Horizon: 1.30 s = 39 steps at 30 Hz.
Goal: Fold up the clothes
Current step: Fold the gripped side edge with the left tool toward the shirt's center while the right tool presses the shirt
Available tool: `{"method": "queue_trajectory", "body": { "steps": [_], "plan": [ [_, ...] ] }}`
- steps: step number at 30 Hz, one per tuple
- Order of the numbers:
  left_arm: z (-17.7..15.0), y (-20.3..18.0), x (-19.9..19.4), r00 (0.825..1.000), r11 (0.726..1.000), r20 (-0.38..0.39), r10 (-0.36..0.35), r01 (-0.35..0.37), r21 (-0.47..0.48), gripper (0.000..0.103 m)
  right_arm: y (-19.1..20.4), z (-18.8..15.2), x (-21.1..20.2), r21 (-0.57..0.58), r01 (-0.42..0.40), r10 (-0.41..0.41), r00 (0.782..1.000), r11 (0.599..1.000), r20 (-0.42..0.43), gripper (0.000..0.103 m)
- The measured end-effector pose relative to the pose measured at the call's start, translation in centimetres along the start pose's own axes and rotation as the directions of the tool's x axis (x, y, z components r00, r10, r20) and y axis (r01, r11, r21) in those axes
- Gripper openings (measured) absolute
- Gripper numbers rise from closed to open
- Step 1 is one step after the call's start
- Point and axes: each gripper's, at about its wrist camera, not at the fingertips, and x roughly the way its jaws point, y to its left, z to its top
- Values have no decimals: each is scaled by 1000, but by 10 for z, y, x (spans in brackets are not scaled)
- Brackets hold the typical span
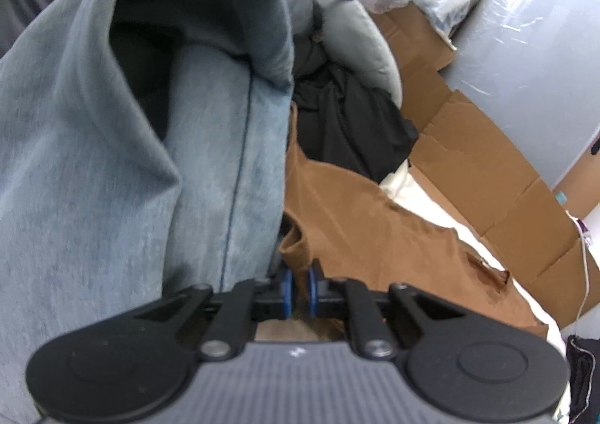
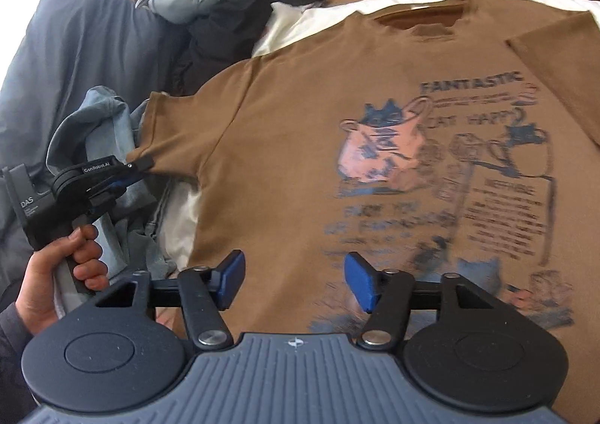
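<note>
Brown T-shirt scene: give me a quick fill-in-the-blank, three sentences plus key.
1. The left gripper is pinching the ____ of the brown T-shirt.
2. The right gripper hovers over the shirt with its jaws ____.
3. The largest word printed on the shirt is ____.

Missing words: sleeve; open; FANTASTIC

The brown T-shirt is made of matt knit cloth, printed with a flat, faded graphic. The blue-grey garment is seen as soft, brushed fabric. Matt black plastic, blue rubbery pads and bright metal pins form the right gripper. Creased cardboard and glossy plastic wrap are seen.
</note>
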Motion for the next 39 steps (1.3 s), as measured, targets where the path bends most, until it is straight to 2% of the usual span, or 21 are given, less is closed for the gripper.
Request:
{"method": "queue_trajectory", "body": {
  "steps": [5, 7, 9, 15, 17, 20, 23, 26, 31, 39],
  "plan": [
    [3, 5, 4, 999, 999, -1, -33, 33, -21, 11, 21, 13, 35, -42, -35, 34, 999, 998, -13, 45],
    [2, 7, 6, 999, 998, -4, -48, 48, -30, 11, 30, 18, 47, -65, -46, 45, 999, 997, -11, 29],
    [2, 8, 6, 998, 998, 1, -58, 58, -35, 12, 37, 21, 56, -76, -52, 51, 999, 996, -14, 25],
    [1, 14, 8, 995, 993, 10, -96, 96, -67, 16, 50, 30, 79, -75, -62, 59, 997, 995, -40, 24],
    [0, 16, 8, 995, 992, 14, -99, 100, -73, 15, 52, 34, 87, -69, -63, 60, 997, 996, -44, 18],
    [-2, 15, 8, 995, 992, 21, -99, 101, -75, 13, 55, 40, 99, -53, -65, 63, 997, 996, -43, 17],
    [-1, 13, 7, 994, 992, 27, -102, 104, -67, 11, 61, 44, 110, -46, -79, 77, 997, 996, -31, 5],
    [2, 8, 8, 996, 995, 22, -89, 90, -38, 10, 67, 48, 124, -13, -90, 89, 995, 996, -43, 5],
    [6, 8, 4, 994, 993, 39, -99, 101, -60, 10, 73, 50, 137, 4, -115, 115, 993, 993, -35, 4],
    [10, 8, 1, 991, 989, 47, -129, 132, -72, 8, 75, 53, 162, -2, -91, 91, 994, 996, -65, 2]
  ]
}}
